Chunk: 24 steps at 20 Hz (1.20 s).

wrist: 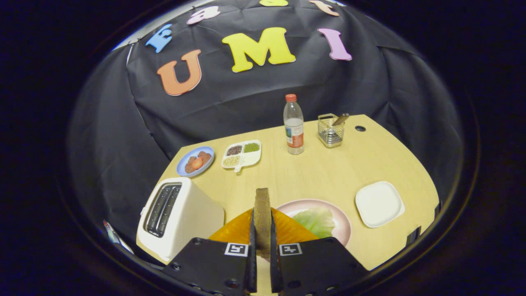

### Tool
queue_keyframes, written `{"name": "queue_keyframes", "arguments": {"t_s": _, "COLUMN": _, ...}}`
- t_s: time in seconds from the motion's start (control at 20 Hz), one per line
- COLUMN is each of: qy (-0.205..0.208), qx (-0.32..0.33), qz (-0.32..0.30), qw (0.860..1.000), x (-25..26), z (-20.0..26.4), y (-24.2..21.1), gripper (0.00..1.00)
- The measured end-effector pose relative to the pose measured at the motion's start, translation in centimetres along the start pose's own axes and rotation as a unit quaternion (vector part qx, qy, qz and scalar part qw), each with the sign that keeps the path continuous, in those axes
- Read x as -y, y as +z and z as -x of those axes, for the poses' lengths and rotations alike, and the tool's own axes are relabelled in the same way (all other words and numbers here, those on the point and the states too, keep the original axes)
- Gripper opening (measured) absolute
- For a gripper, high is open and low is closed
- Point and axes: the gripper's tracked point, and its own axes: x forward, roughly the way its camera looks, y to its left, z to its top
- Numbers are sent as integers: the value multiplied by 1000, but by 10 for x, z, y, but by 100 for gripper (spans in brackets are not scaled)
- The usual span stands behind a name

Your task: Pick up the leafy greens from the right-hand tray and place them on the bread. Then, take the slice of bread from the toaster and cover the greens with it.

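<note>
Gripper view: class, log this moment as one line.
gripper: shut on bread slice | greens: on pink plate | toaster: beside fingers | white tray: bare

brown bread slice, pale green leafy greens, pink plate, white toaster, blue plate, red-capped bottle

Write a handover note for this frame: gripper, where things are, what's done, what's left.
Gripper: shut on the bread slice, held upright on edge between the fingers, above the table.
Greens: lying on the pink plate, just ahead of the fingers; the bread under them cannot be made out.
Toaster: beside the left finger, both slots look empty.
White tray: to the right of the plate, nothing on it.
Done: greens moved off the tray, slice taken from the toaster.
Left: lay the slice flat over the greens and release.
</note>
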Motion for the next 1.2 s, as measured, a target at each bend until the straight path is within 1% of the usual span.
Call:
{"name": "queue_keyframes", "arguments": {"t_s": 0.25, "qy": 39, "qx": -35, "qz": -53, "qw": 997, "x": 25, "z": -22, "y": -28, "gripper": 13}}
{"name": "queue_keyframes", "arguments": {"t_s": 0.35, "qy": 37, "qx": -35, "qz": -65, "qw": 997, "x": 45, "z": -26, "y": -33, "gripper": 13}}
{"name": "queue_keyframes", "arguments": {"t_s": 0.4, "qy": 42, "qx": -32, "qz": -72, "qw": 996, "x": 51, "z": -26, "y": -32, "gripper": 13}}
{"name": "queue_keyframes", "arguments": {"t_s": 0.5, "qy": 55, "qx": -33, "qz": -74, "qw": 995, "x": 60, "z": -28, "y": -35, "gripper": 13}}
{"name": "queue_keyframes", "arguments": {"t_s": 0.65, "qy": 57, "qx": -31, "qz": -62, "qw": 996, "x": 76, "z": -36, "y": -41, "gripper": 14}}
{"name": "queue_keyframes", "arguments": {"t_s": 0.75, "qy": 56, "qx": -26, "qz": -51, "qw": 997, "x": 84, "z": -40, "y": -46, "gripper": 19}}
{"name": "queue_keyframes", "arguments": {"t_s": 0.8, "qy": 52, "qx": -23, "qz": -47, "qw": 997, "x": 89, "z": -43, "y": -47, "gripper": 19}}
{"name": "queue_keyframes", "arguments": {"t_s": 0.85, "qy": 50, "qx": -19, "qz": -42, "qw": 998, "x": 93, "z": -44, "y": -47, "gripper": 27}}
{"name": "queue_keyframes", "arguments": {"t_s": 1.0, "qy": 56, "qx": -15, "qz": -41, "qw": 997, "x": 97, "z": -46, "y": -50, "gripper": 29}}
{"name": "queue_keyframes", "arguments": {"t_s": 1.05, "qy": 58, "qx": -11, "qz": -38, "qw": 998, "x": 97, "z": -45, "y": -50, "gripper": 31}}
{"name": "queue_keyframes", "arguments": {"t_s": 1.1, "qy": 51, "qx": -4, "qz": -32, "qw": 998, "x": 100, "z": -47, "y": -49, "gripper": 32}}
{"name": "queue_keyframes", "arguments": {"t_s": 1.15, "qy": 45, "qx": 2, "qz": -26, "qw": 999, "x": 102, "z": -45, "y": -49, "gripper": 38}}
{"name": "queue_keyframes", "arguments": {"t_s": 1.2, "qy": 37, "qx": 10, "qz": -19, "qw": 999, "x": 105, "z": -44, "y": -48, "gripper": 42}}
